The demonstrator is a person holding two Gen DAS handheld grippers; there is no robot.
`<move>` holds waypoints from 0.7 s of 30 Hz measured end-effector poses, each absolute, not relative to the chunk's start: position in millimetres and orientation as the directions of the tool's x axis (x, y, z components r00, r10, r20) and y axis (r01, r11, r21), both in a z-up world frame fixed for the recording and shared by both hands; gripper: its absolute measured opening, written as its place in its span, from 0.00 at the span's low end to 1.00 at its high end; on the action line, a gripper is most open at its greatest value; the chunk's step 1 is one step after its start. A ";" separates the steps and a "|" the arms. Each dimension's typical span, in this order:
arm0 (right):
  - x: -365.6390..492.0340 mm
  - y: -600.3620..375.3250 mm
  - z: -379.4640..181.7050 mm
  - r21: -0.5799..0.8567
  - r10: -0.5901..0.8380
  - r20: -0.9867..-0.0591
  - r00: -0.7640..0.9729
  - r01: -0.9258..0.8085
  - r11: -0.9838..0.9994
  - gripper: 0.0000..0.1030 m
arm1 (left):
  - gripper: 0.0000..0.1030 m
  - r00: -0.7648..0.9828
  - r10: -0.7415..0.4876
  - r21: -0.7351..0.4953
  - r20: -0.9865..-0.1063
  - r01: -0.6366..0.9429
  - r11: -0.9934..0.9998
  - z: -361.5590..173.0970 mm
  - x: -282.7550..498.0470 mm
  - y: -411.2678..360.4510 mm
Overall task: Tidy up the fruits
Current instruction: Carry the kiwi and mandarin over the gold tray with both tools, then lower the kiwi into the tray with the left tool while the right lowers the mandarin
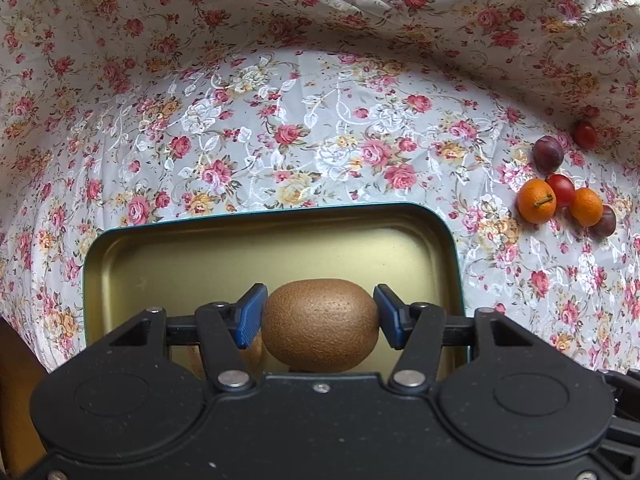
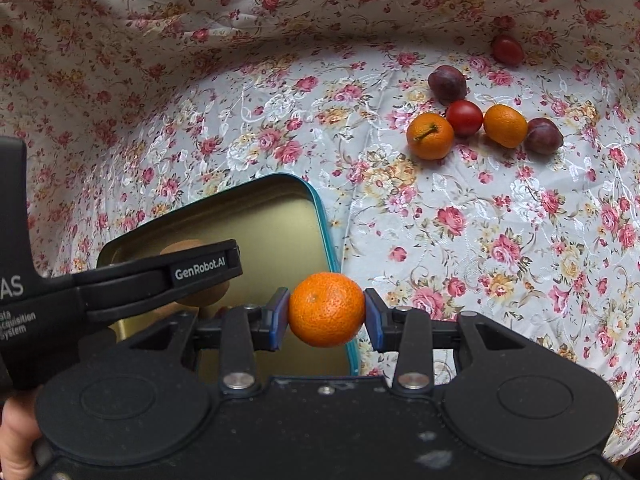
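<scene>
So the biggest thing here is the floral tablecloth (image 2: 500, 248), draped over everything and bunched up at the back. Sitting on it is the tin tray (image 1: 132, 264), teal outside and gold inside, and most of its floor looks bare from what I can see.

Left gripper (image 1: 320, 314) is hovering over the tray with the kiwi (image 1: 320, 326) pinched end to end between its blue pads, closed down snug on it. In the right wrist view it's hard to say if the kiwi is touching the tray floor or hanging just above it, the left gripper's arm is in the way.

Right gripper (image 2: 326, 310) has a mandarin (image 2: 326, 308) squeezed between its pads, right over the tray's near corner rim, so not quite inside yet.

Progress-wise I'd call it early. Both fruits in hand need dropping in, and a little pile sits well apart from the tray at the far right: two more mandarins (image 2: 430, 136) (image 2: 505, 126), two plums (image 2: 447, 83) (image 2: 543, 135), a cherry tomato (image 2: 464, 117) wedged between the mandarins, and another tomato (image 2: 507, 50) off on its own near the cloth fold. That's six left to fetch
</scene>
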State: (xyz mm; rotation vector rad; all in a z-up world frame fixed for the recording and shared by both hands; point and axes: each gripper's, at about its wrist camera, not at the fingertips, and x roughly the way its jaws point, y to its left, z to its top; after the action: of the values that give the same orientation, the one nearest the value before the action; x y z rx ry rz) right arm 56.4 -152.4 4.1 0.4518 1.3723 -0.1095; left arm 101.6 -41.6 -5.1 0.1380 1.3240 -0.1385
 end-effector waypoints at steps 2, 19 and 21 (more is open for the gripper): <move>59.4 -147.0 2.3 0.241 0.180 -0.962 0.205 0.325 0.915 0.40 | 0.60 0.241 -0.020 0.021 -0.970 0.169 0.985 -3.7 104.2 -34.6; 77.1 -118.7 -7.4 0.190 0.139 -0.970 0.197 0.268 0.945 0.40 | 0.60 0.198 -0.030 -0.012 -0.980 0.091 0.996 -5.8 115.6 14.8; 77.9 -116.4 -6.8 0.192 0.141 -0.969 0.201 0.262 0.946 0.40 | 0.60 0.191 -0.032 -0.015 -0.981 0.088 0.996 -6.6 115.4 17.5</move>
State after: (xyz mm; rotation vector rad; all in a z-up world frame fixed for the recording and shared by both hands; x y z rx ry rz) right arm 77.9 -116.4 -6.8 0.3475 1.3741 -0.0868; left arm 115.4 17.5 -6.6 0.0480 1.3762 -0.0839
